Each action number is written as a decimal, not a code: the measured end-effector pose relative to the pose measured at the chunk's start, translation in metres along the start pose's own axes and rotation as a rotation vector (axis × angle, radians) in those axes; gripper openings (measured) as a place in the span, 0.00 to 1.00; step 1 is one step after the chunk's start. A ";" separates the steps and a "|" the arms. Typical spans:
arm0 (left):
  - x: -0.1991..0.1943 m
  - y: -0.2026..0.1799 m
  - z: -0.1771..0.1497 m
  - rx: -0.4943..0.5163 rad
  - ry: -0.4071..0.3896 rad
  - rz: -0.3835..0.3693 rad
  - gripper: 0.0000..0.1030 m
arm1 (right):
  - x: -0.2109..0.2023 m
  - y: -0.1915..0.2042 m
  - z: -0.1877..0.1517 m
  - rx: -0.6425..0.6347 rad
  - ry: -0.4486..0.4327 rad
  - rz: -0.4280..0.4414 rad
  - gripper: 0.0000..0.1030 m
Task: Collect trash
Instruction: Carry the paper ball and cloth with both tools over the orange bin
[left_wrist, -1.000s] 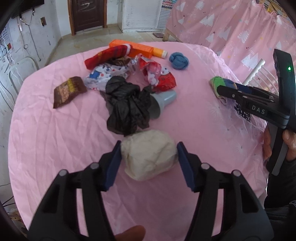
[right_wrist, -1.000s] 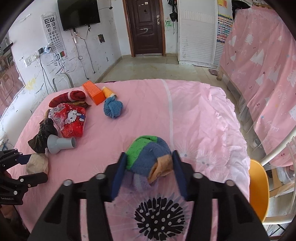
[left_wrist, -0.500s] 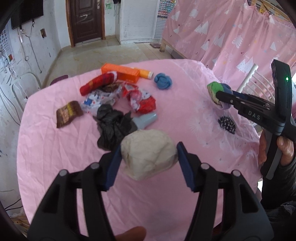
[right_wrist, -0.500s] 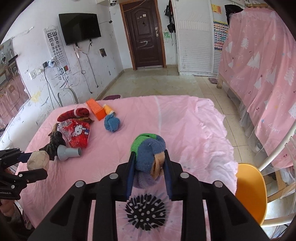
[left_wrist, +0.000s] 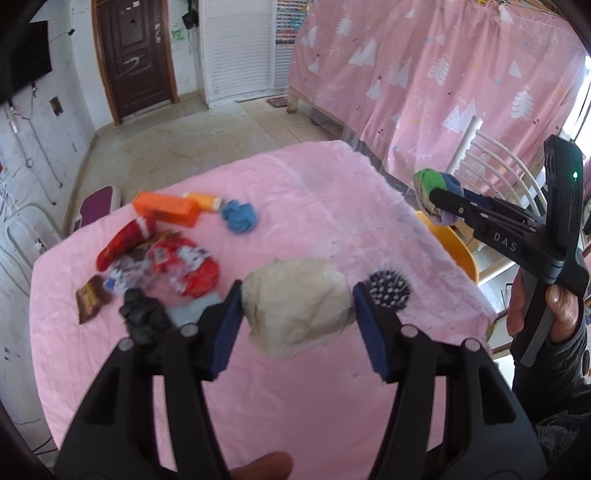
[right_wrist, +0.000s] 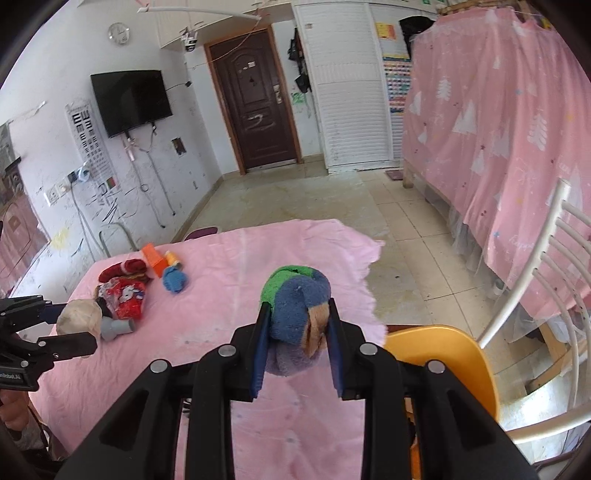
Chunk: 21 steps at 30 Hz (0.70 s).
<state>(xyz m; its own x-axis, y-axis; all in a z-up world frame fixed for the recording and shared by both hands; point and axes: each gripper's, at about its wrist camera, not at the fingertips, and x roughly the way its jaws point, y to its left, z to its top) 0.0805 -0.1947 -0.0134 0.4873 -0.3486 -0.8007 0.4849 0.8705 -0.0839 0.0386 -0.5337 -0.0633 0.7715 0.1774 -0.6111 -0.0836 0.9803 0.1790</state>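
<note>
Left gripper (left_wrist: 297, 308) clamps beige wad (left_wrist: 298, 304) between its pads, above table (left_wrist: 314, 406). Right gripper (right_wrist: 297, 334) pinches multicolour sock ball (right_wrist: 297, 306), likewise lifted. Judgement: keep both squeezes steady during carry; no bin visible.

It was a lived-in home, a plain room used for several things at once. A dark wooden door (right_wrist: 258, 107) stood in the far wall beside white louvered closet doors (right_wrist: 351, 92). A TV (right_wrist: 131, 99) hung on the scuffed, scribbled white wall (right_wrist: 192, 162), with an eye chart (right_wrist: 86, 136) and a wall clock (right_wrist: 119, 34) near it. A bed frame (right_wrist: 410, 181) sat under a pink tree-print curtain (right_wrist: 498, 129). A table (right_wrist: 258, 258) wore a pink cloth, with a yellow chair (right_wrist: 443, 354) and a white chair (right_wrist: 535, 280) beside it. The floor (right_wrist: 332, 199) was worn tile.
</note>
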 end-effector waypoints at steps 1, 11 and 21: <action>0.001 -0.007 0.005 0.007 -0.002 -0.016 0.55 | -0.003 -0.007 -0.001 0.010 -0.005 -0.010 0.17; 0.014 -0.068 0.044 0.086 -0.033 -0.106 0.55 | -0.025 -0.068 -0.018 0.103 -0.037 -0.099 0.17; 0.041 -0.131 0.070 0.175 -0.004 -0.174 0.55 | -0.031 -0.110 -0.041 0.165 -0.028 -0.156 0.17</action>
<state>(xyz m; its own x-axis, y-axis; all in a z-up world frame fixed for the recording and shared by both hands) 0.0879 -0.3471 0.0064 0.3885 -0.4897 -0.7805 0.6799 0.7241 -0.1159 -0.0018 -0.6435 -0.0956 0.7846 0.0199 -0.6197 0.1405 0.9678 0.2090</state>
